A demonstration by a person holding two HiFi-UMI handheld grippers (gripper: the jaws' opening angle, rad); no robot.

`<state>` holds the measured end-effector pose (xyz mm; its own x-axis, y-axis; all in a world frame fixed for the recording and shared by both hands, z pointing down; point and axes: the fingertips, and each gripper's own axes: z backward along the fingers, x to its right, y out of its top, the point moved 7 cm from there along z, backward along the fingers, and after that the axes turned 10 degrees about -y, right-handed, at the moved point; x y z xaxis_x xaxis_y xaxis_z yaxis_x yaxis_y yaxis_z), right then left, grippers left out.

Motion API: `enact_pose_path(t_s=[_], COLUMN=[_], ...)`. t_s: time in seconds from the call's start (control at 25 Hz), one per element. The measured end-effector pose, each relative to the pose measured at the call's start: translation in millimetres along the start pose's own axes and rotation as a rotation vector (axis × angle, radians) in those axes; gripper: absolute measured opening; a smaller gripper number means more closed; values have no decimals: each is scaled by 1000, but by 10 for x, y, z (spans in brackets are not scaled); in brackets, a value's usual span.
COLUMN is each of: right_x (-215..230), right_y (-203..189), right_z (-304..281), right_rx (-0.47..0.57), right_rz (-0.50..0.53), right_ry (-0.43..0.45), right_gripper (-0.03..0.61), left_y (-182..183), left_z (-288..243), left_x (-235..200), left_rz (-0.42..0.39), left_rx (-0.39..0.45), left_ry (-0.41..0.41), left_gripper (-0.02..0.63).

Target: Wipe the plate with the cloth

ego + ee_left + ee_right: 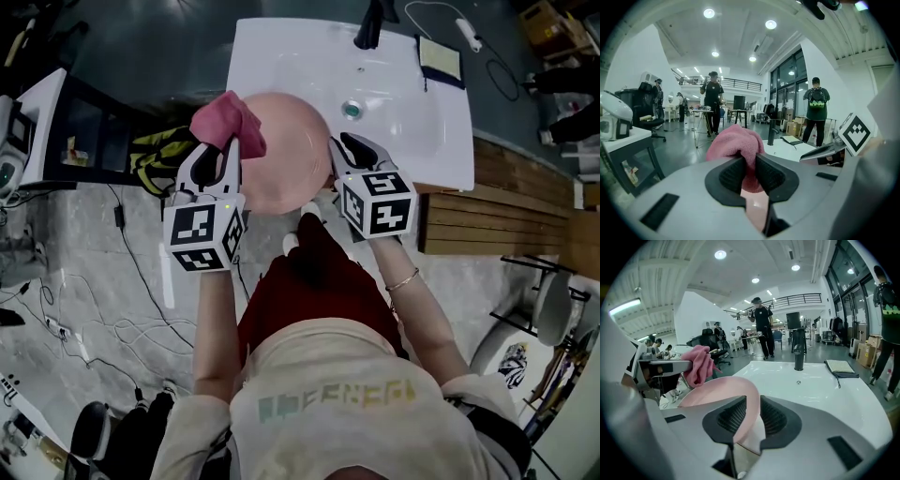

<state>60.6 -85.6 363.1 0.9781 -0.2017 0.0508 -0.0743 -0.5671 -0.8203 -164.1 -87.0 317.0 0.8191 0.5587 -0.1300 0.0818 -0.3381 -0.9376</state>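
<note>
Plate (281,150): round, pink, smooth and glossy, so no long axis. It is held roughly level, face up, over the near left edge of the white sink (422,122).
Right gripper (339,152) is clamped on the plate's rim; the disc runs off to that gripper's left.
Left gripper (217,152) is clamped on the cloth (225,122): pink terry, bunched, bulging past the jaw tips at the plate's left rim. Can't tell whether it touches the plate.
Open basin ahead of both grippers, with the drain (351,110) and black faucet (368,28) further on. Cable-strewn floor lies to the left gripper's left.
</note>
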Motion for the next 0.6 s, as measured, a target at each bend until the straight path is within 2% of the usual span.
enact_pose_path(t_s=[0.08,0.6], right_x=[24,134], right_y=[3,-73], right_z=[-73,-525], right_rx=[-15,-150], right_rz=[-3,12], right_ry=[8,67], right_gripper=[110,112], left_y=[8,-13], left_z=[-72,-578], left_x=[-35,-83], left_rz=[3,27], left_rx=[-6,-73], left_ry=[0,-27], left_gripper=[66,66])
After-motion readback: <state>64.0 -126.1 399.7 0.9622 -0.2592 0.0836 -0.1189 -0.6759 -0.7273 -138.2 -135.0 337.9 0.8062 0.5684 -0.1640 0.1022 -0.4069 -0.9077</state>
